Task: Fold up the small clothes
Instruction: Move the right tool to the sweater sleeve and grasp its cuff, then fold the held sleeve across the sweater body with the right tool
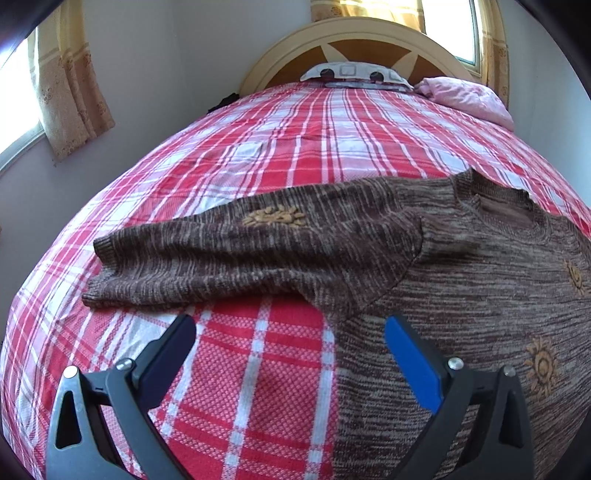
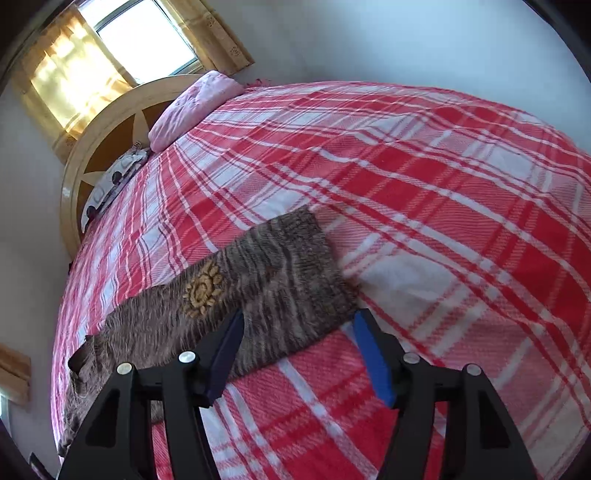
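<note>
A brown knitted sweater point(image 1: 461, 280) with yellow sun motifs lies flat on the red and white checked bedspread point(image 1: 280, 155). One sleeve point(image 1: 221, 258) stretches out to the left. My left gripper point(image 1: 290, 328) is open just above the bedspread, below that sleeve and at the sweater body's left edge, nothing between its fingers. In the right wrist view the other sleeve point(image 2: 280, 288) points away toward the upper right. My right gripper point(image 2: 297, 325) is open over that sleeve's cuff end, its left finger point(image 2: 229, 347) above the knit and its right finger point(image 2: 373, 354) over the bedspread.
A rounded wooden headboard point(image 1: 354, 33) stands at the far end with a patterned pillow point(image 1: 354, 74) and a pink pillow point(image 1: 465, 98). Curtained windows point(image 2: 144, 33) flank it. The bedspread point(image 2: 461, 221) stretches wide to the right of the sleeve.
</note>
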Motion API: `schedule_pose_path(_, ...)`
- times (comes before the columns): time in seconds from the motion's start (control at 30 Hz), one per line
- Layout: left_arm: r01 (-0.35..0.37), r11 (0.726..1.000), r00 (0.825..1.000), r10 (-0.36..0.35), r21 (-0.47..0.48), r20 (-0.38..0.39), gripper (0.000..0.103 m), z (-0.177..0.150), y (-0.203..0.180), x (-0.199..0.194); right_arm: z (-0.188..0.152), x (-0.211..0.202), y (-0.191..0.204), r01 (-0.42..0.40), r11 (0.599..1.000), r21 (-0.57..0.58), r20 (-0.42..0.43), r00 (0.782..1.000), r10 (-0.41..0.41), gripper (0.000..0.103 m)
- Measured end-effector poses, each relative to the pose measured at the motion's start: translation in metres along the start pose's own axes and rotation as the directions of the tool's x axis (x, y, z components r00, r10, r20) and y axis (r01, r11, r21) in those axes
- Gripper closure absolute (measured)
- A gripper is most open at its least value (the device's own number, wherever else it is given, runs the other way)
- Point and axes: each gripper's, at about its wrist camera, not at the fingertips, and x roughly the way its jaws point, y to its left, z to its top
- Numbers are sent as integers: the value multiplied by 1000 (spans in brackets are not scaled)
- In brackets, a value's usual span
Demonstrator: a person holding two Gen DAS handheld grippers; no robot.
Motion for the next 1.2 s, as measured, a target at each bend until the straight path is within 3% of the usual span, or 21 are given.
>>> schedule_pose_path(0.1, 13, 1000, 1000, -13, -18, -14, 0, 0, 3, 4, 2, 13, 10, 43, 998, -35, -12, 999, -44, 43)
schedule_pose_path(0.17, 23, 999, 1000, -24, -25, -20, 0, -1, 4, 5, 5, 17, 12, 68, 997, -39, 1, 998, -68, 66)
schedule_pose_path(0.2, 35, 999, 999, -35, -25, -23, 0, -1, 3, 6, 6, 17, 11, 81, 996, -35, 14, 997, -80, 89)
schedule_pose_path(0.4, 99, 995, 991, -98, 6, -93, 0, -2, -5, 18, 10, 15, 18, 51, 998, -49, 50, 998, -48, 94)
schedule_pose_path(0.67, 132, 991, 984, -133, -14, -119, 0, -5, -5, 22, 5, -15, 92, 13, 970, -241, 133, 991, 20, 95)
schedule_pose_path(0.9, 139, 990, 982, -141, -20, -124, 0, -6, -4, 24, -24, -40, 188, -40, 871, -489, 151, 980, 129, 95)
schedule_pose_path(1.2, 151, 988, 981, -152, -16, -123, 0, -6, -3, 24, -107, -41, 298, -148, 658, -739, 22, 970, 243, 95)
